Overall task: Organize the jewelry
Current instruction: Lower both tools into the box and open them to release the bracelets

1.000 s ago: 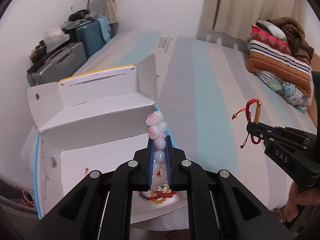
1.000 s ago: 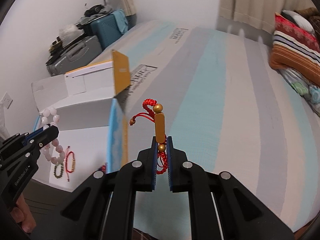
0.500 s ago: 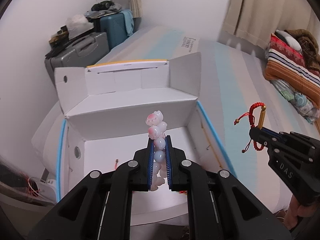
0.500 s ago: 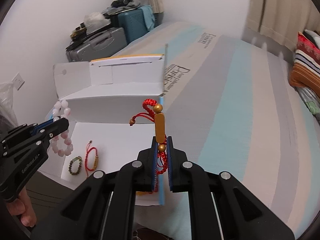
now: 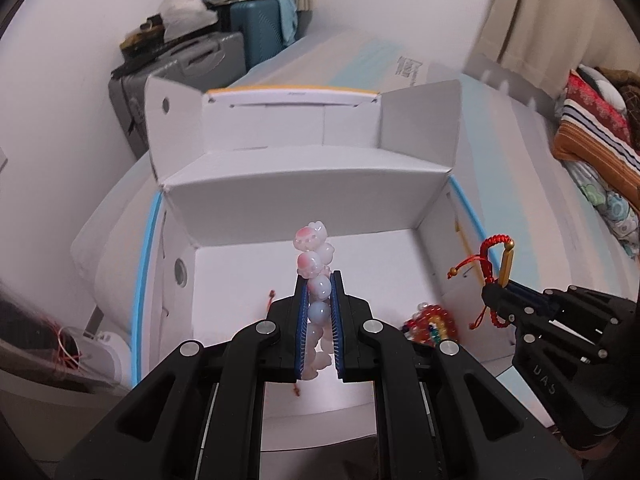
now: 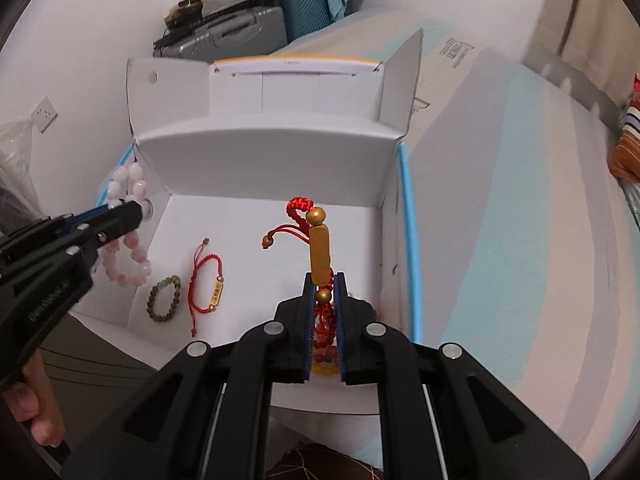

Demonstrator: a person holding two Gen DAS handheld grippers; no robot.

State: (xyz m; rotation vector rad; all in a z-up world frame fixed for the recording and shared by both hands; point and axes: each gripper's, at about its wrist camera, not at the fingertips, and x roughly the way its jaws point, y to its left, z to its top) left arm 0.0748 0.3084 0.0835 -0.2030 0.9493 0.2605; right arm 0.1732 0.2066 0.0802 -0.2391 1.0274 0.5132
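Observation:
My left gripper (image 5: 319, 280) is shut on a pink bead bracelet (image 5: 313, 258) that sticks up past its fingertips, above the open white box (image 5: 304, 184). From the right wrist view the same left gripper (image 6: 138, 210) comes in from the left edge with the pink bead bracelet (image 6: 128, 184) looped around it. My right gripper (image 6: 324, 280) is shut on a red cord bracelet with a gold tube (image 6: 319, 254), over the box's right half; in the left wrist view this right gripper (image 5: 494, 294) carries the red cord bracelet (image 5: 502, 258).
On the box floor (image 6: 248, 240) lie a green bead bracelet (image 6: 164, 299), a red cord bracelet with a gold tag (image 6: 208, 280) and a red bead bracelet (image 5: 430, 322). Suitcases (image 6: 240, 26) stand by the wall behind. The striped mattress (image 6: 520, 200) stretches to the right.
Both grippers have swung left from above the mattress to above the open box and come lower, each still holding its bracelet.

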